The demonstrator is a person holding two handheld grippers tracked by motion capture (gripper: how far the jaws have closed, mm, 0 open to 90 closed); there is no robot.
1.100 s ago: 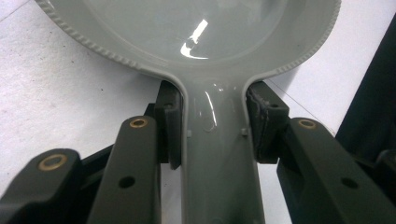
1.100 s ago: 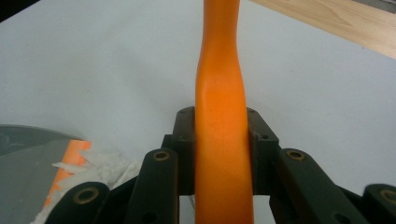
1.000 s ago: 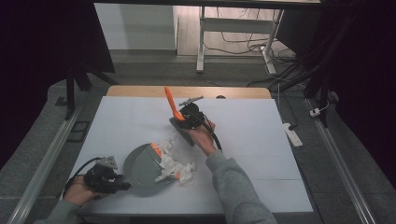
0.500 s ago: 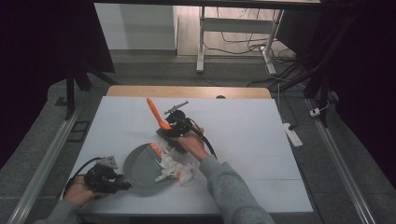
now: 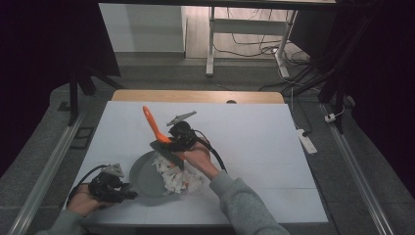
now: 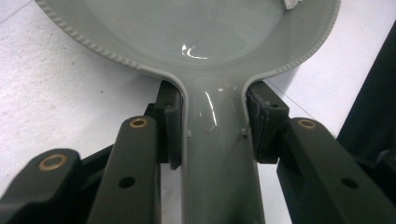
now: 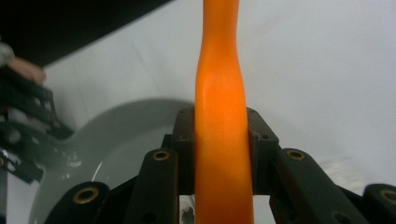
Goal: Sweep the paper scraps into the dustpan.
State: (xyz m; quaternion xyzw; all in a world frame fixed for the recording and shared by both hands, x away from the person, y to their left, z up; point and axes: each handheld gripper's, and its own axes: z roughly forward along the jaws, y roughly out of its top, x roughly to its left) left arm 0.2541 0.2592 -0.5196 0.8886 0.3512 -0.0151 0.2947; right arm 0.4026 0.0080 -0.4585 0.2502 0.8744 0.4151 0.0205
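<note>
A grey dustpan [image 5: 147, 177] lies flat near the table's front left. My left gripper [image 5: 126, 194] is shut on its handle [image 6: 217, 140], with a pad pressing each side; in the left gripper view the left gripper [image 6: 215, 126] faces the pan's bowl [image 6: 187, 28]. My right gripper [image 5: 173, 142] is shut on the orange handle [image 5: 152, 122] of a brush, and the brush's dark head [image 5: 166, 152] sits at the pan's far rim. White and orange scraps [image 5: 178, 178] are heaped at the pan's right side. The right gripper [image 7: 219, 135] clamps the orange handle [image 7: 219, 93] above the pan [image 7: 116, 140].
The white table top [image 5: 254, 137] has open room at the right and back. A white power strip [image 5: 306, 139] lies just off its right edge. Metal rails run along both sides, and a desk frame [image 5: 210, 44] stands beyond the far edge.
My right gripper has carried the brush from the table's middle leftward and nearer to the person, onto the scraps at the dustpan. The left gripper and dustpan have stayed put.
</note>
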